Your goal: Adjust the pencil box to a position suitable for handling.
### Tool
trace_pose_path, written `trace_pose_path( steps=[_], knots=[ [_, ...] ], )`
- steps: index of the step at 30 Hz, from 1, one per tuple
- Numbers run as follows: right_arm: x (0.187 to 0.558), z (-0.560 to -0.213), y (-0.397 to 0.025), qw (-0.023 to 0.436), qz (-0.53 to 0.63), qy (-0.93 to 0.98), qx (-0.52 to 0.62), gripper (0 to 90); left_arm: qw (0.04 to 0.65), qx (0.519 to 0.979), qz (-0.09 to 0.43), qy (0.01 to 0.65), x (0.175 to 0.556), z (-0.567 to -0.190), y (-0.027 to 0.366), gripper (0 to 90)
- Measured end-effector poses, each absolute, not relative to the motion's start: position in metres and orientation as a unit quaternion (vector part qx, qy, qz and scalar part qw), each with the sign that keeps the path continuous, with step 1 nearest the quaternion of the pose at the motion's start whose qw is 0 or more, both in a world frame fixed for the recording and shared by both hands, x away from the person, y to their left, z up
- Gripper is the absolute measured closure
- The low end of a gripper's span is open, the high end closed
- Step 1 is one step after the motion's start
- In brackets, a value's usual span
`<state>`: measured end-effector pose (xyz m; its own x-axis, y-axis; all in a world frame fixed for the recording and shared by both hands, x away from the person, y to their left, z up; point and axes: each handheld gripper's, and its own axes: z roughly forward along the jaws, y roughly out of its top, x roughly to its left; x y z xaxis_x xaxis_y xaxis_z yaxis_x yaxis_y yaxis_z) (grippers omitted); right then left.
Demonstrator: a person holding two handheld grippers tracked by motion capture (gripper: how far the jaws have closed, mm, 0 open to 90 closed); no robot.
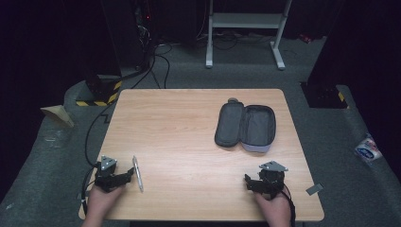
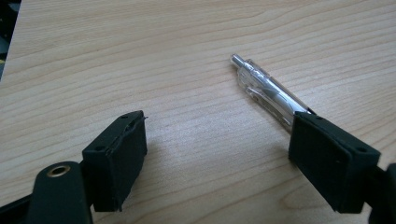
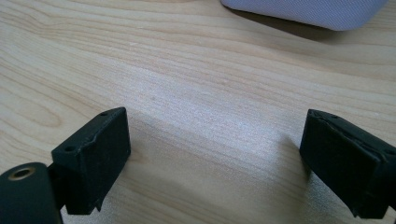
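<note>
Resting both grippers on the table [image 1: 189,118], jaws apart, nothing held. My left gripper [image 2: 217,154] sits beside the pen [image 2: 271,91], likely for pickup; the open pouch [image 1: 246,125] lies well apart.

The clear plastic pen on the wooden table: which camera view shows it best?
The left gripper view: the clear plastic pen lies close, its button end and clip visible, its lower part hidden behind one jaw. The high view shows it whole but as a thin pale stick beside the left gripper.
</note>
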<state>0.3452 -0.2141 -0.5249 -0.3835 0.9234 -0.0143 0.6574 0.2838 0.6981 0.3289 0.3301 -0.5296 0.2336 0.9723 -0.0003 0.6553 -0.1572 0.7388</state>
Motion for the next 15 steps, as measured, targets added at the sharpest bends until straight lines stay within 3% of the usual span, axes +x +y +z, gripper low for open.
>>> trace_pose_path(
  steps=[15],
  knots=[
    [0.3447, -0.5248, -0.2146, 0.218, 0.311, 0.769, 0.514, 10.8, 0.317, 0.719, 0.250, 0.566, 0.3290, -0.5296, 0.3300, 19.7]
  ],
)
